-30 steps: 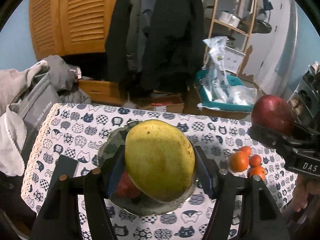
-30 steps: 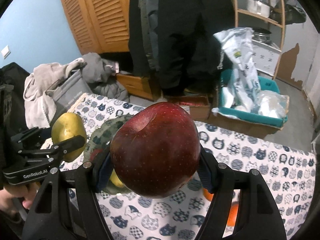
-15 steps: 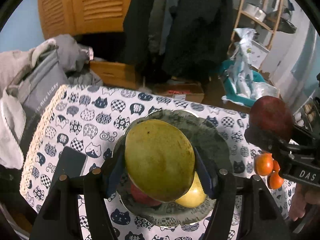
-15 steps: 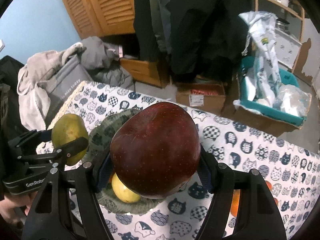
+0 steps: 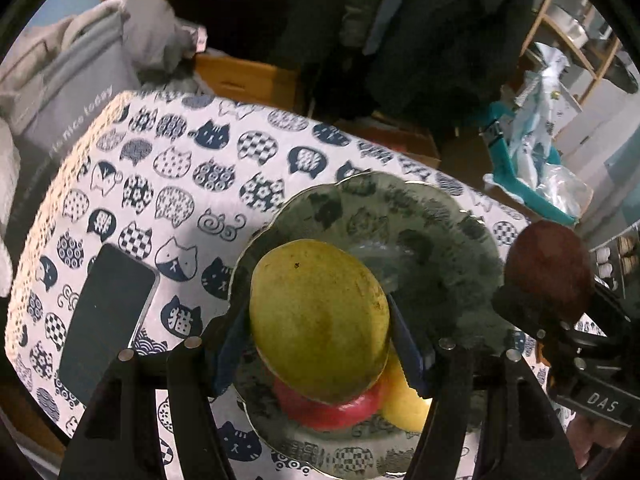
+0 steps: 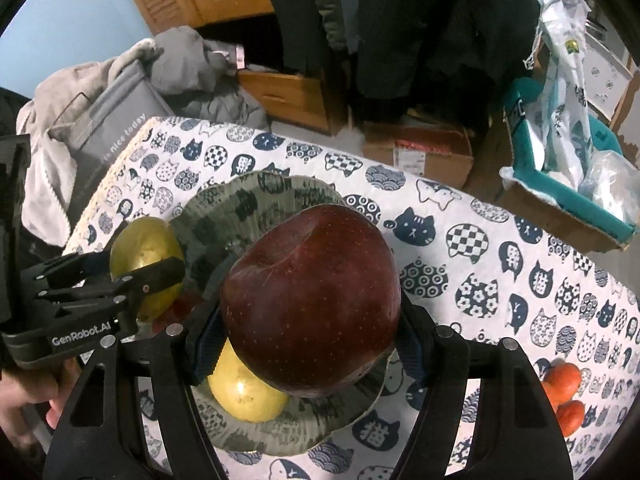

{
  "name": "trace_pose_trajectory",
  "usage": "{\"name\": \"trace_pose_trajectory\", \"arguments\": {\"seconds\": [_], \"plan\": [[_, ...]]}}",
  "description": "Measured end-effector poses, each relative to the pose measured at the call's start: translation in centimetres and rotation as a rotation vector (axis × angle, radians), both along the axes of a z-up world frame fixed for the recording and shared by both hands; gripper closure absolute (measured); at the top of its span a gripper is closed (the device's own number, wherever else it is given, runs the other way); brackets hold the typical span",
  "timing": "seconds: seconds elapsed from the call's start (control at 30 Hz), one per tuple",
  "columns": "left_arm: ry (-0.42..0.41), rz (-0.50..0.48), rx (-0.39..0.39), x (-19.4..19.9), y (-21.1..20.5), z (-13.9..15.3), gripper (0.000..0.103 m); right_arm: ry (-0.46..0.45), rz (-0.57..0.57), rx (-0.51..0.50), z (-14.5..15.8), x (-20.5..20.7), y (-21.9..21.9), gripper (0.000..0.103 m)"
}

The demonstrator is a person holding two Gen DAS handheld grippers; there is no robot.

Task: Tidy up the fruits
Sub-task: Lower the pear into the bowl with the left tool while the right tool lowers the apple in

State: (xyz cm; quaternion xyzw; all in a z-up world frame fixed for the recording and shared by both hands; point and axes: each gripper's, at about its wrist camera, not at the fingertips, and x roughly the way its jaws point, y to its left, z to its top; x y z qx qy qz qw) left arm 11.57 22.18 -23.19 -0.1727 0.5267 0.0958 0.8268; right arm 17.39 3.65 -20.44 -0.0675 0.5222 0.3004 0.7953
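My left gripper [image 5: 318, 332] is shut on a yellow-green pear [image 5: 316, 320], held just above the near side of a grey patterned plate [image 5: 400, 216]. Under the pear lie a red fruit [image 5: 332, 410] and a yellow fruit [image 5: 404, 398] on the plate. My right gripper [image 6: 310, 320] is shut on a big dark red apple [image 6: 312, 300], hanging over the plate [image 6: 256, 204] with the yellow fruit [image 6: 244, 392] below it. The left gripper [image 6: 132, 276] with the pear [image 6: 140, 248] shows at the plate's left rim, and the apple [image 5: 548, 272] shows at the right of the left wrist view.
A dark phone [image 5: 106, 320] lies on the cat-print tablecloth [image 5: 180, 168] left of the plate. Small orange fruits [image 6: 564, 392] sit at the table's right. Beyond the far edge are a grey bag [image 6: 108, 128], cardboard boxes [image 6: 420, 152] and a teal bin [image 6: 568, 176].
Both grippers have come down and forward over the plate with their fruit still held. The plate now looms larger, and the yellow and red fruits on it have come into view.
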Motion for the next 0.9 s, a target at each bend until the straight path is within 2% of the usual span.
{"name": "trace_pose_trajectory", "arguments": {"seconds": [0.2, 0.43, 0.7, 0.9], "plan": [[0.009, 0.039, -0.065, 0.4, 1.4, -1.0, 0.035, 0.007, -0.001, -0.015, -0.7, 0.1, 0.2, 0.031], [0.032, 0.041, -0.068, 1.8, 1.3, -2.1, 0.035, 0.015, -0.012, -0.035, -1.8, 0.4, -0.1, 0.031], [0.071, 0.044, -0.106, 2.8, 1.5, -3.8, 0.035, 0.026, -0.002, -0.053, -2.9, 0.3, 0.2, 0.031], [0.082, 0.038, -0.09, 3.1, 1.0, -4.0, 0.035, 0.033, 0.006, -0.059, -3.4, 0.2, 0.5, 0.031]]}}
